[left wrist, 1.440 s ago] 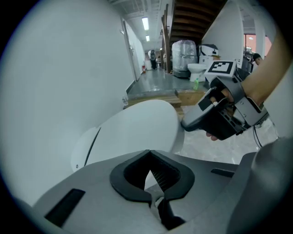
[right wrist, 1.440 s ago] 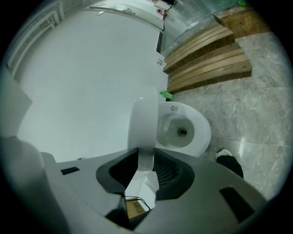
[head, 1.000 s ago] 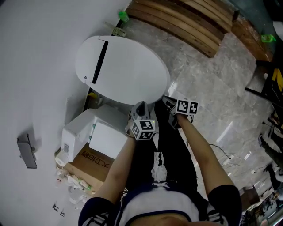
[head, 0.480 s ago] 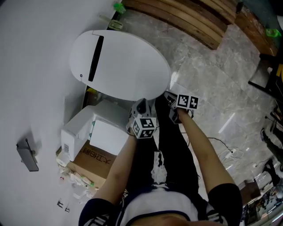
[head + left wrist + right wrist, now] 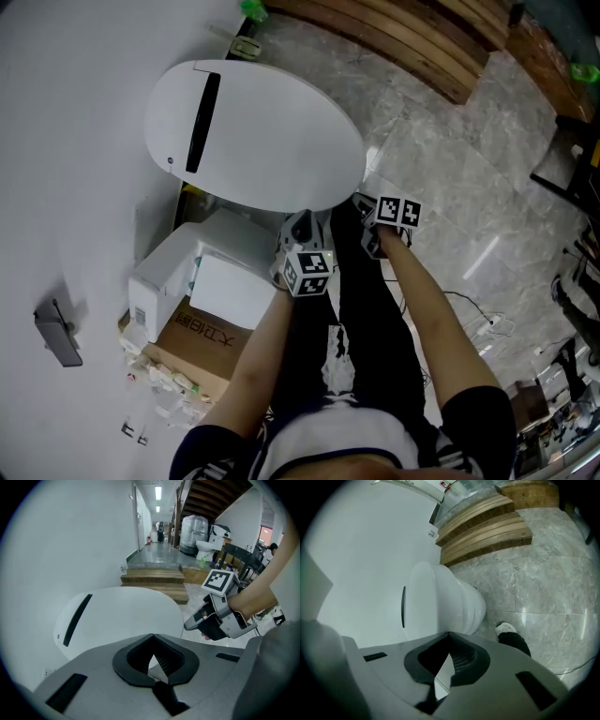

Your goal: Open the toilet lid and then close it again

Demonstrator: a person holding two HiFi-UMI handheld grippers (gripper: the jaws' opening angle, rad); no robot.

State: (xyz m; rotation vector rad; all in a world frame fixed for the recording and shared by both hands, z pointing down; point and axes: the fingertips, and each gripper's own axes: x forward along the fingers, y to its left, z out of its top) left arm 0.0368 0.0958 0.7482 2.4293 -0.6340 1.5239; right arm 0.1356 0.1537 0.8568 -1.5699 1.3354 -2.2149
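1. The toilet lid [image 5: 253, 136] lies flat and shut on the bowl, with its back against the white wall [image 5: 66, 141]. A black stripe [image 5: 199, 122] runs along the lid's wall end. From your head the lid hides the bowl entirely. Only the right gripper view shows the bowl's side under it.
2. Your left gripper [image 5: 300, 225] sits at the lid edge nearest you. Its jaws are pressed together with nothing between them. You cannot tell whether the tips touch the rim: from above the gripper's own body covers them, and in its own view the lid only fills the background.
3. Your right gripper [image 5: 361, 208] is just beside the lid's front rim, on the floor side. Its jaws are also closed tight and empty. Only a thin sliver of white and floor shows past them. Whether it touches the lid cannot be made out either.
4. On the side of the lid toward your left arm stand a white box [image 5: 202, 277] and a cardboard box [image 5: 197, 342]. Your left forearm cuts off the near corner of both.
5. Beyond the far side of the lid lie wooden steps [image 5: 394, 37], clipped by the top of the head view.
6. Below the lid's front, a shoe [image 5: 506, 628] rests on the marble floor [image 5: 450, 169]. The leg above it disappears behind the right gripper's body.
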